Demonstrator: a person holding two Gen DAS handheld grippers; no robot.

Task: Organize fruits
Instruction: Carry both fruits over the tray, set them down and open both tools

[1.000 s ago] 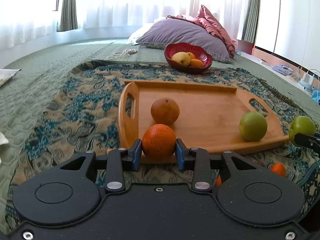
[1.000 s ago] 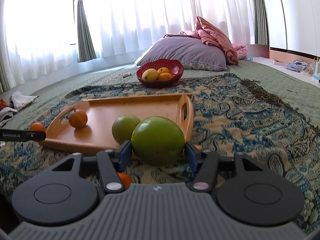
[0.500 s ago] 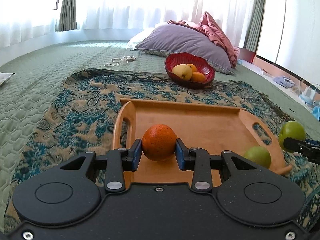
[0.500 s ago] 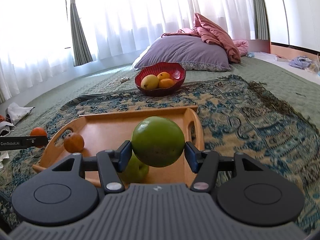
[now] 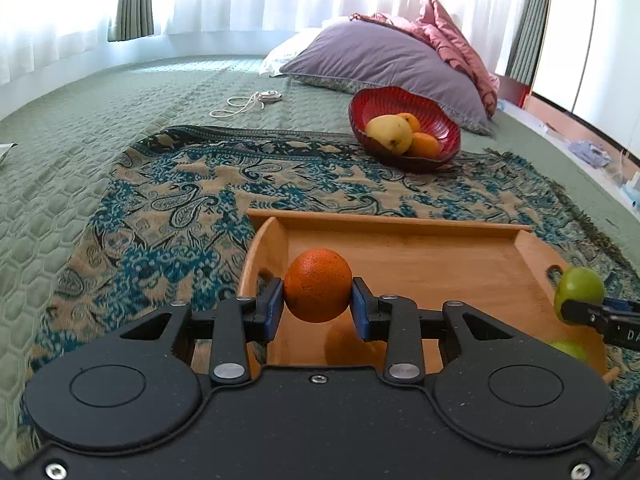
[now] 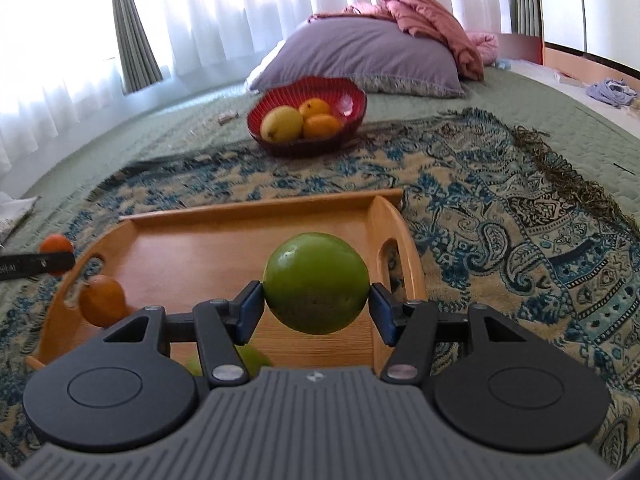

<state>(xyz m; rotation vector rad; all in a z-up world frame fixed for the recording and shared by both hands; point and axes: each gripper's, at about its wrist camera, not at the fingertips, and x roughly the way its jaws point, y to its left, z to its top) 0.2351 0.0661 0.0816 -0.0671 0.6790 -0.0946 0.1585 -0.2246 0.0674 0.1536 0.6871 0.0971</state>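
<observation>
- Left wrist view: left hand-held gripper, angled downward, pinches an orange between its blue pads above the wooden tray; red bowl lies ahead, slightly right.
- Right wrist view: right hand-held gripper, angled downward, pinches a green fruit over the tray; bowl ahead.

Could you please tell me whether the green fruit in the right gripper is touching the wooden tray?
Apart. The right wrist view shows the green fruit held above the wooden tray.

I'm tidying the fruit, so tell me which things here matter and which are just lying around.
Job:
round orange fruit
round green fruit
red ribbed bowl
wooden handled tray

Lying about:
purple pillow
pink crumpled blanket
white coiled cord
</observation>
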